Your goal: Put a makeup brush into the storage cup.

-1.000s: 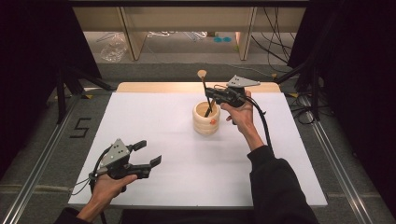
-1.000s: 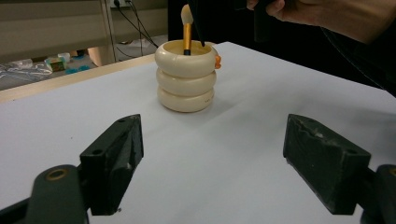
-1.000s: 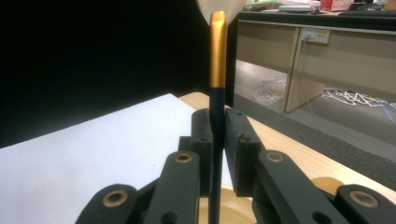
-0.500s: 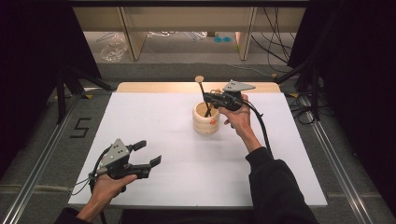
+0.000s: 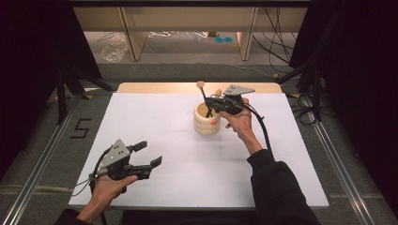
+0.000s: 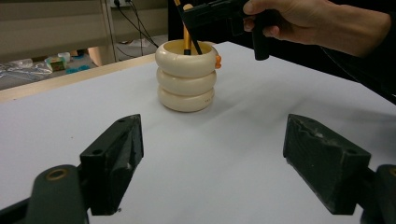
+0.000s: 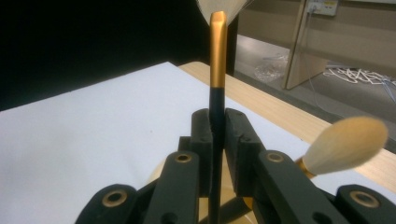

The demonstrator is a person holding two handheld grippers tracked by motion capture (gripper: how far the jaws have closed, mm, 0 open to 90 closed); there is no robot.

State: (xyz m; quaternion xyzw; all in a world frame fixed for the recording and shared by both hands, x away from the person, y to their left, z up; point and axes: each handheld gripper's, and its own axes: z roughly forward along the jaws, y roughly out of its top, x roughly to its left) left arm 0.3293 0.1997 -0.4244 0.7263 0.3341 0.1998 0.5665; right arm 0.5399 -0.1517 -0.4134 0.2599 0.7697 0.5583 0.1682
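A cream holder (image 5: 207,121) made of three stacked rings stands at the middle back of the white table (image 5: 164,122). My right gripper (image 5: 212,104) hovers over its rim, shut on a thin black brush (image 5: 203,96) with a gold ferrule (image 7: 217,56); the brush stands upright with its lower end inside the holder. A second brush (image 7: 345,142) with a pale fluffy head leans in the holder beside it. My left gripper (image 5: 149,153) rests open near the front left, facing the holder (image 6: 187,74) with nothing between its fingers.
A small orange knob (image 6: 217,59) sticks out of the holder's upper ring. A wooden strip (image 5: 155,87) runs along the table's far edge. Metal rails (image 5: 42,154) flank the table, and cables (image 5: 277,51) lie on the floor behind.
My right gripper has shifted slightly left and down with the brush, so the brush head sits lower over the holder. The left gripper has stayed put.
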